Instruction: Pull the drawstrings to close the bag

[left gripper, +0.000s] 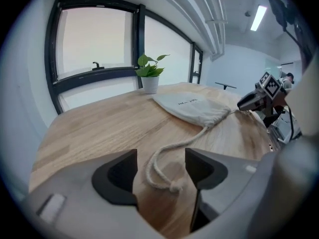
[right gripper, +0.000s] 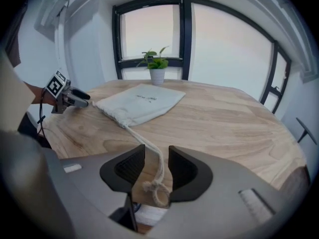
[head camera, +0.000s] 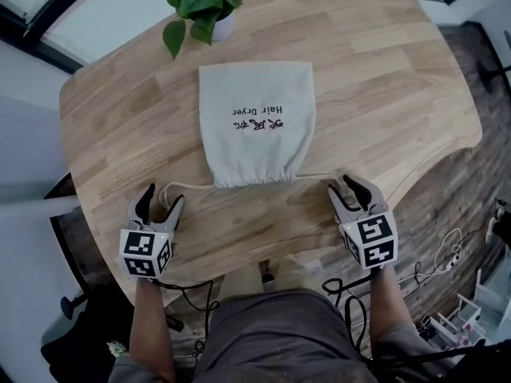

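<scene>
We see the pale grey cloth drawstring bag (head camera: 255, 126) lying flat in the middle of the light wooden surface (head camera: 383, 78), its gathered mouth toward us and a potted green plant (head camera: 204, 2) beyond it. Our left gripper (head camera: 162, 196) has its jaws wide apart, and the left cream cord loop (left gripper: 164, 168) rests loose on the wood between them. Our right gripper (head camera: 342, 185) has its jaws apart by a narrower gap, with the right knotted cream cord (right gripper: 158, 171) running between them unclamped.
</scene>
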Motion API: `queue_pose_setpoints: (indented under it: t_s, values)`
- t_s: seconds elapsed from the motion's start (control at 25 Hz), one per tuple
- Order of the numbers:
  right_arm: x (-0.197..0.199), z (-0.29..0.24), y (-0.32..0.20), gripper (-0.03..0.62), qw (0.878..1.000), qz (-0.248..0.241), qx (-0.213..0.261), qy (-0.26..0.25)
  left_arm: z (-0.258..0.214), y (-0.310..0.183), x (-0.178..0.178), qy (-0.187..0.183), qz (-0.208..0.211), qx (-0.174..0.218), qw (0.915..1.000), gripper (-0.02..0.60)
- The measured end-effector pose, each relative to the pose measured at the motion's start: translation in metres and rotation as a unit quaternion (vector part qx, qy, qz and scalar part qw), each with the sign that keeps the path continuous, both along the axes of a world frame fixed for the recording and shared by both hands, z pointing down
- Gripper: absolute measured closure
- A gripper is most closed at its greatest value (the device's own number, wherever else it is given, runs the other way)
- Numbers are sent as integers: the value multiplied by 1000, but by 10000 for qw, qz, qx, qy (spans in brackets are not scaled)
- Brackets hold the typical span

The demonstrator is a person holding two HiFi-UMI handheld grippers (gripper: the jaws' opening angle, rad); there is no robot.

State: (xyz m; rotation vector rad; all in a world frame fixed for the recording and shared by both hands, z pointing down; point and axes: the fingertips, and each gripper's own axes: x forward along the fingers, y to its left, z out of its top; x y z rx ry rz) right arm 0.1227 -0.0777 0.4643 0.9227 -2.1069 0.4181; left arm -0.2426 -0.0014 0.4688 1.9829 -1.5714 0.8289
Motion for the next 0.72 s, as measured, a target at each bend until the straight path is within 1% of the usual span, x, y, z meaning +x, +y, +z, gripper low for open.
queue_pose_setpoints:
  t_s: [0.12,0.24,0.4,0.56,0.72]
  values:
    - [-17,-30,-1,416,9989,-315,195,-272,-16,17,4,-157,211,-59,9996,275]
    - [-32,-52,-2,416,9961,-686,421,-362,-38,26,12,-172,330,110,9992,275]
    - [-52,-68,-4,416,9912,-1114,582,-415,-51,13,31,-103,582,318,9977,275]
    - [-71,-70,0,416,9867,-1496,547,-325,-53,-2,51,-53,988,319,9946,275]
    - [-80,-52,4,418,9821,-1857,308,-63,-45,-17,65,-179,1454,201,9890,275]
